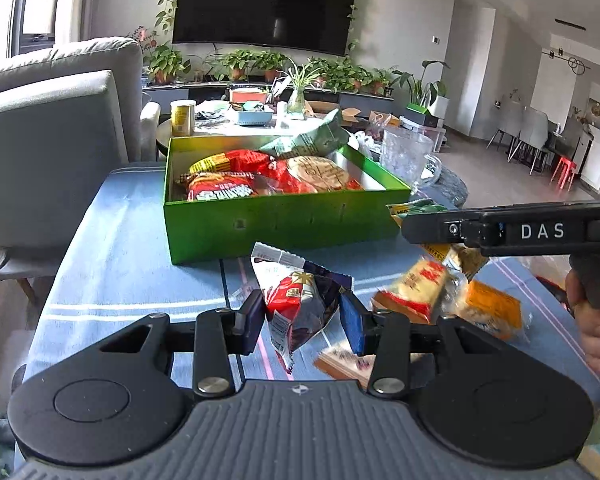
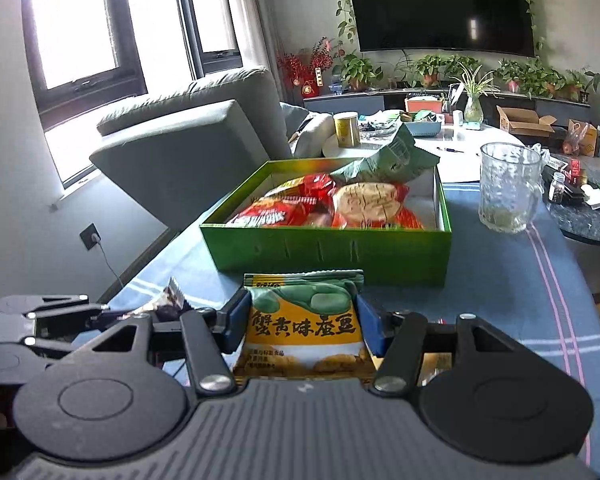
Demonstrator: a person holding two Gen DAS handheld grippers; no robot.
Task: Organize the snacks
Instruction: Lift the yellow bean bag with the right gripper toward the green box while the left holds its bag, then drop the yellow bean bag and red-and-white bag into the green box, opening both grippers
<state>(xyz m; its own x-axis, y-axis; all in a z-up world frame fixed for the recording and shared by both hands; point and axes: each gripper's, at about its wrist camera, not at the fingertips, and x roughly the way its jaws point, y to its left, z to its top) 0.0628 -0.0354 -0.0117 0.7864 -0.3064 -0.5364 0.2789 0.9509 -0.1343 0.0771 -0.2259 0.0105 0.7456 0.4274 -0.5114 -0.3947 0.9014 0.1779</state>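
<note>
A green box holds several snack packs, red ones and a green bag leaning at the back. My left gripper is shut on a red, white and dark snack pack, held just in front of the box. My right gripper is shut on a yellow and green bean snack pack, held before the box's near wall. The right gripper also shows in the left wrist view, right of the box. Loose orange and red packs lie on the blue cloth.
A glass mug stands right of the box on the blue striped tablecloth. A grey sofa is at the left. A cluttered round table with a yellow can lies behind the box.
</note>
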